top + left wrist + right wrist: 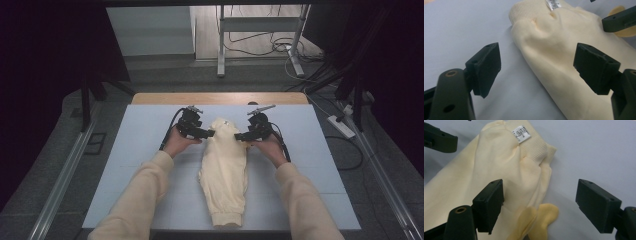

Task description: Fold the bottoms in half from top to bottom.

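— Black jaws on both tongs stand wide, nothing between them; the left gripper [209, 133] sits at one side of the garment [224, 170], the right gripper [240, 136] at the other; agreed?

— Agreed; in the left gripper view the jaws straddle the cloth's edge, one over bare mat [461, 30], one over fabric; in the right gripper view it is much the same, with a darker yellow flap [541, 218] between them.

— And the garment itself?

— Cream, folded long, lying mid-table with its ribbed hem [536, 148] and label [521, 134] at the far end, between the tongs.

— What could go wrong?

— I'd guess a shallow bite; closing on the top layer alone would peel the fold open; uneven pulls from the two sides could skew it; the loose flap might slip out too.
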Demonstrator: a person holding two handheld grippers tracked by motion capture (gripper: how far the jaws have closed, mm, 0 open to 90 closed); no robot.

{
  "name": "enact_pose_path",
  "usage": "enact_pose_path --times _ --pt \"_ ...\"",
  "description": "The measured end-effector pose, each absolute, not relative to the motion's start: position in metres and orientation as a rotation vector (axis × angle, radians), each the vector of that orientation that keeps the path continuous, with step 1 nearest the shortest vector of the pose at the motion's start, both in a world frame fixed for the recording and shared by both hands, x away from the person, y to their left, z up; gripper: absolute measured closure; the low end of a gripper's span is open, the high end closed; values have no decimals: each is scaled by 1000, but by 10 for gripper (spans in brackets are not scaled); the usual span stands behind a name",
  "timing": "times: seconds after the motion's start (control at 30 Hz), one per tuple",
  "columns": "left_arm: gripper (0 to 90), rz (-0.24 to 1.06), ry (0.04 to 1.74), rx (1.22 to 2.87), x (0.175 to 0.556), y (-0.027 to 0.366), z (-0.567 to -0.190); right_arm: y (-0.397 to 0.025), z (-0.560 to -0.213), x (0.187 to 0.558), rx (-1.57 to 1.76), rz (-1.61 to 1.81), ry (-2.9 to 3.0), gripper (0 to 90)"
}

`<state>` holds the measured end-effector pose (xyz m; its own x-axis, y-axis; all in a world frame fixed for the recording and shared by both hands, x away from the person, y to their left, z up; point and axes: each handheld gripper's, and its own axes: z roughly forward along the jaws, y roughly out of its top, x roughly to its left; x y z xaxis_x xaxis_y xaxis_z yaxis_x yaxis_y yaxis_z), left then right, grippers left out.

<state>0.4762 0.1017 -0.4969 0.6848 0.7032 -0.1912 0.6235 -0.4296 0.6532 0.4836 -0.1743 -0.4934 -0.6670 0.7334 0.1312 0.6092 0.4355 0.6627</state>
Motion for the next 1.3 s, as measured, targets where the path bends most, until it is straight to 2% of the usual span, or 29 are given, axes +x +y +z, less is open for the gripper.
enact_pose_path --times 0.53,0.8,1.03,1.3 --pt "250 97 1034 2214 483 92 -516 -166 -510 493 1190 963 2548 241" --pt "266 71 1030 2228 484 87 -522 -165 -516 493 1187 952 2567 277" --pt "317 27 1013 2230 484 83 -527 -162 -516 490 1139 973 2596 426" --pt "518 -22 997 2218 482 84 -527 -161 -518 487 1132 1040 2629 635"
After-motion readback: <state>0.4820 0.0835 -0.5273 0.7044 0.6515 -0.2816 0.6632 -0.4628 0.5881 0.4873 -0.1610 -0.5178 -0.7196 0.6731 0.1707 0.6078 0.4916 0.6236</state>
